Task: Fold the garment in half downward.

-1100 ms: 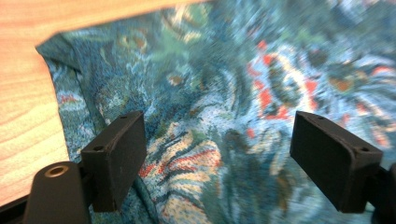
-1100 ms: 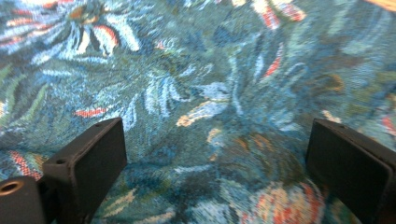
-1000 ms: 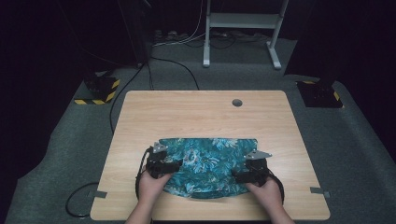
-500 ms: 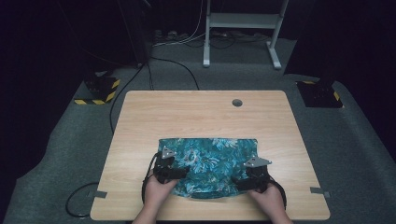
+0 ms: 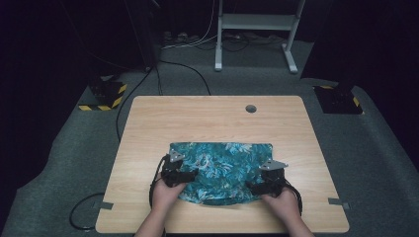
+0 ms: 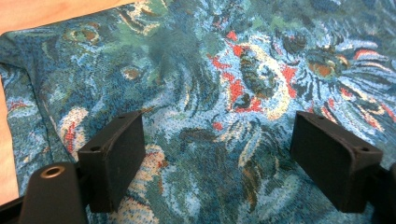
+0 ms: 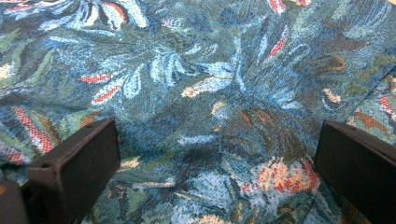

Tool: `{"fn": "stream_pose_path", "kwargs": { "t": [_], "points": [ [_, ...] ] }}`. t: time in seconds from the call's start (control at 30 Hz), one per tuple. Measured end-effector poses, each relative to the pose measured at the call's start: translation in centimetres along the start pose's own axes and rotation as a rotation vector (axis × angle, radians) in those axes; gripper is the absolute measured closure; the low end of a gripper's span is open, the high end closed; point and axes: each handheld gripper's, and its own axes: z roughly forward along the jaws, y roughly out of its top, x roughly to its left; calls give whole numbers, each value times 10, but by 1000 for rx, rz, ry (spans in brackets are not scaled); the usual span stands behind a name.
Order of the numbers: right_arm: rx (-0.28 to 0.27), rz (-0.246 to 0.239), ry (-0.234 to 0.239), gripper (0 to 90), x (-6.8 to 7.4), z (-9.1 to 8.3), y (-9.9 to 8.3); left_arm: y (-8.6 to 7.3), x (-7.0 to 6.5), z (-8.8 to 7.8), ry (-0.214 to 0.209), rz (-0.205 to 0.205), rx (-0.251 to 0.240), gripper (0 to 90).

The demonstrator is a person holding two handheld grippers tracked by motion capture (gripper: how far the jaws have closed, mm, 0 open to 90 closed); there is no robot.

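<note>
On the near half of the table [image 5: 207,113] lies the patterned cloth [image 5: 222,165], both grippers low over its front corners. The left gripper [image 6: 217,149] stands wide, nothing pinched; the right gripper [image 7: 217,163] has just been opening, cloth under its jaws, not gripped. Best to lift clear without snagging. Since a second ago the hands sit nearer the table's front edge.

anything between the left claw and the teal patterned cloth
Nothing visible. The left claw hangs open right over the teal floral-patterned cloth, with bare fabric showing between its jaws and no other thing in the gap.
</note>
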Motion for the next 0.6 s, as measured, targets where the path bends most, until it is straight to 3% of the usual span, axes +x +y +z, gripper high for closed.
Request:
{"fn": "stream_pose_path", "kwargs": {
  "t": [0.1,0.23,0.3,0.37,0.43,0.6],
  "points": [
    [14,3,-2,1,-6,4,6,2,-2,-1,-13,-19,12,160],
    [31,18,-12,15,-3,2,11,-4,-16,-9,-33,-4,-5,159],
    [-2,11,0,17,5,-2,12,-7,-27,-14,-62,-9,-31,158],
    [-24,-6,25,17,18,-7,13,-9,-42,-17,-63,40,-30,152],
    [-38,-32,40,17,28,-11,13,-12,-49,-20,-75,53,-39,152],
    [-15,-66,58,16,43,-12,3,-20,-56,-21,-92,55,-18,160]
  ]
}}
